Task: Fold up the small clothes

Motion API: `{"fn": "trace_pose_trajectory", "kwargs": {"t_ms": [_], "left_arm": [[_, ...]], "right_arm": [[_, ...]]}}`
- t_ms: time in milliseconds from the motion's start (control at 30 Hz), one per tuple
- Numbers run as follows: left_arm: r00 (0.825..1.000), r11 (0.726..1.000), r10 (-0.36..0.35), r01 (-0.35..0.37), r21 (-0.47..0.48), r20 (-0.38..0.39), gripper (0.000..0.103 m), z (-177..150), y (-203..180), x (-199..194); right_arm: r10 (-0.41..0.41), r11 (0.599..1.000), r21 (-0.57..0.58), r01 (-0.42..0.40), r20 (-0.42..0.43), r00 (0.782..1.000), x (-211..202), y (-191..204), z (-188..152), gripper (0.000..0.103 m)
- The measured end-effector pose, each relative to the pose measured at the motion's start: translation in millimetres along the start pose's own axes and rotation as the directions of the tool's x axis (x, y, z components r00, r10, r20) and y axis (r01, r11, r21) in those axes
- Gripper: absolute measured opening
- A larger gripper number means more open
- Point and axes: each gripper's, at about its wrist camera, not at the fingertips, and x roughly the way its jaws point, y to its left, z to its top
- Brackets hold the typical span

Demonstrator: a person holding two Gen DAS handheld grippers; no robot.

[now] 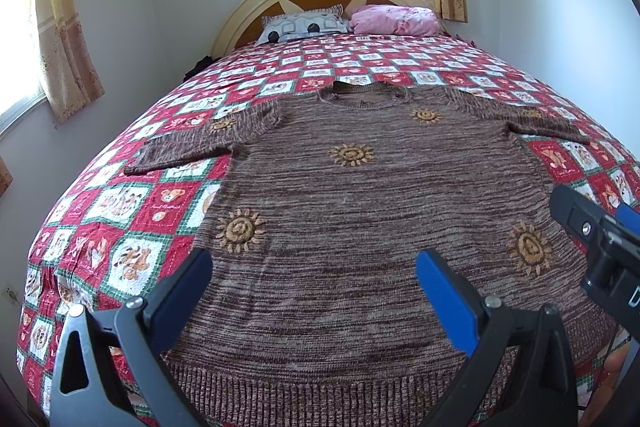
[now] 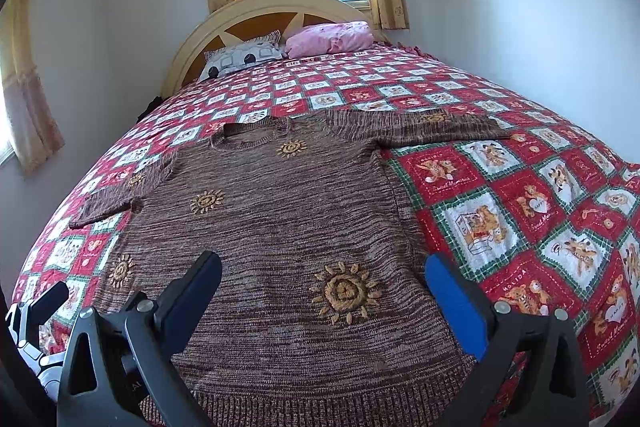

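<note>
Sweater lies flat, face up, on the bed, soft, floppy knit, likely stretchy; both your left tongs and right tongs hang apart, empty, above its hem, so pinch there.

You had a brown knitted sweater lying flat on the bed, front up. It had orange sun shapes stitched on it. Both short sleeves were spread out to the sides. Its neck pointed to the pillows and its ribbed hem was nearest you.
</note>
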Motion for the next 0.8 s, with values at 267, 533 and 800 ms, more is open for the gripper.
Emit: {"fn": "trace_pose_trajectory", "kwargs": {"t_ms": [267, 533, 800], "left_arm": [[1.000, 1.000, 0.000, 0.000, 0.000, -0.001, 0.103, -0.4, -3.8, -1.3], [1.000, 1.000, 0.002, -0.002, 0.000, -0.002, 0.103, -1.6, -4.9, -1.1], [1.000, 1.000, 0.001, -0.001, 0.001, -0.005, 0.103, -2.4, -5.1, -0.9]], "right_arm": [[0.003, 1.000, -0.002, -0.003, -0.007, 1.000, 0.3, -1.5, -0.8, 0.102], [0.004, 1.000, -0.003, -0.004, -0.012, 1.000, 1.5, -0.9, -1.9, 0.102], [0.004, 1.000, -0.001, -0.004, -0.015, 1.000, 2.0, -1.0, -2.5, 0.102]]}}
